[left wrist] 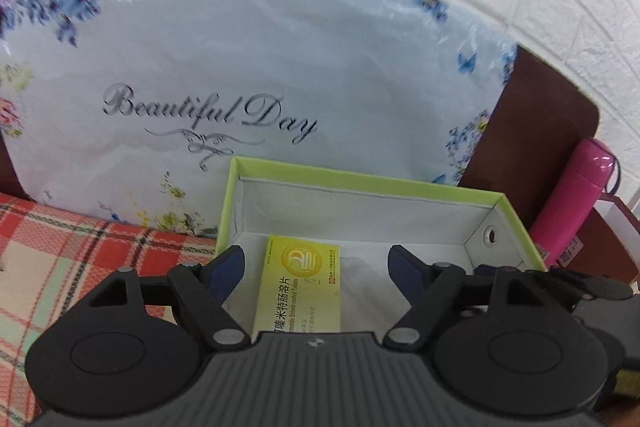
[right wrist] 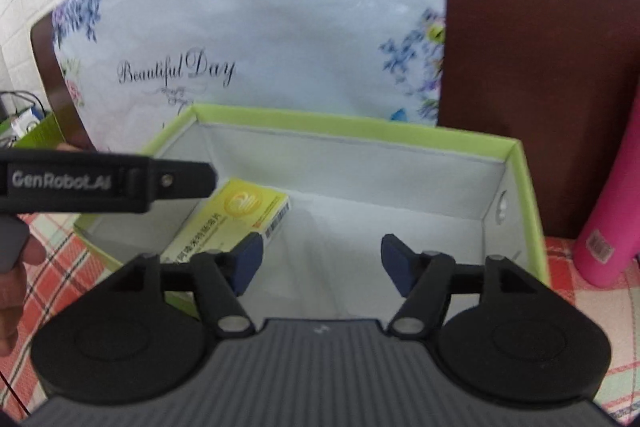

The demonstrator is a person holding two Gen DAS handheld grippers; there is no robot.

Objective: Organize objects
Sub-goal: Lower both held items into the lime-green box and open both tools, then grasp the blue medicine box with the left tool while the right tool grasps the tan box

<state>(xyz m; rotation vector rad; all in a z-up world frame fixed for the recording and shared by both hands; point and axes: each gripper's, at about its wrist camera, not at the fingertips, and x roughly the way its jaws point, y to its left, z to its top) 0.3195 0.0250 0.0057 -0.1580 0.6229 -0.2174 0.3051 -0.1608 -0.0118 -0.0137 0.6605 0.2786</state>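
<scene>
Medicine box (left wrist: 298, 287), yellow, lies flat on the white floor of the green-rimmed carton (left wrist: 360, 183) in the left wrist view, between the spread, empty fingers of the left gripper (left wrist: 316, 267). In the right wrist view, the right gripper (right wrist: 322, 259) hangs spread and empty over the carton; a pink bottle (right wrist: 612, 219) stands just beside it on the checked cloth (right wrist: 52, 267).

Medicine box (right wrist: 236, 217) lying in the left part of the open cardboard box (right wrist: 524, 187), box on the checked cloth (left wrist: 80, 259), printed bag (left wrist: 256, 67) standing behind it, bottle (right wrist: 616, 219) to its right
</scene>
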